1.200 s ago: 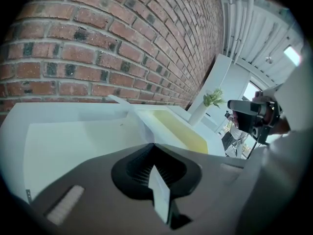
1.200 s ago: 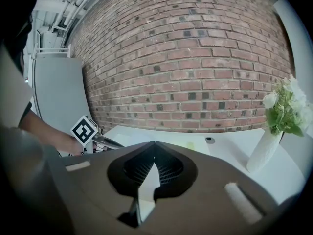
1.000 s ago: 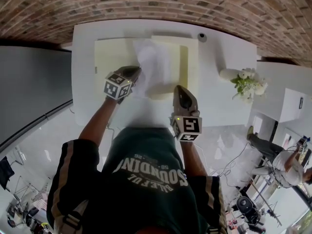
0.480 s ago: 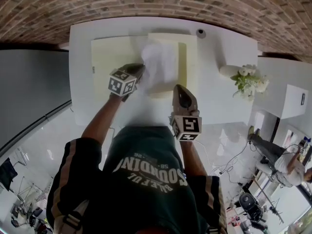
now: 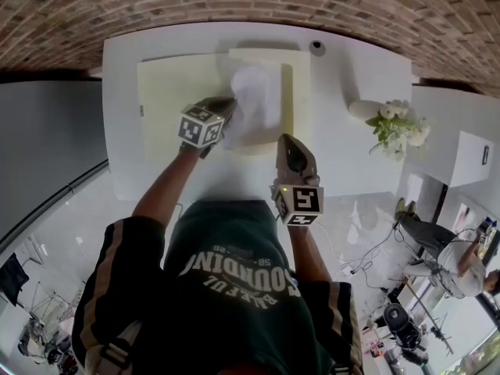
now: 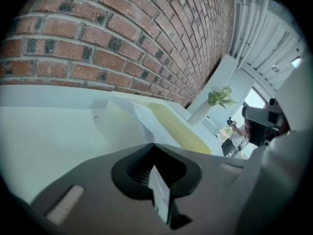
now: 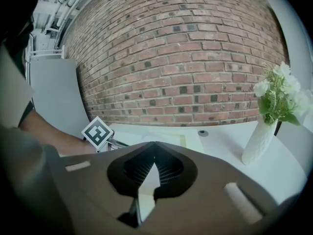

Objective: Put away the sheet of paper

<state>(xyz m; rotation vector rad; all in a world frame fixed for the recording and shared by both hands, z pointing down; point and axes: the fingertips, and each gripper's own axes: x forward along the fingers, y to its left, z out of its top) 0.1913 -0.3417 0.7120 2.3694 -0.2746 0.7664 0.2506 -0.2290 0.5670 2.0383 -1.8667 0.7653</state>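
Sheet of paper is hanging over the open folder — left tool pinching it, right tool pressed together at the folder's near edge.

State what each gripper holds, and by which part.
The left gripper is shut on the sheet of paper, gripping its left edge. The right gripper is shut, with nothing seen in it.

Corner of paper behind left gripper
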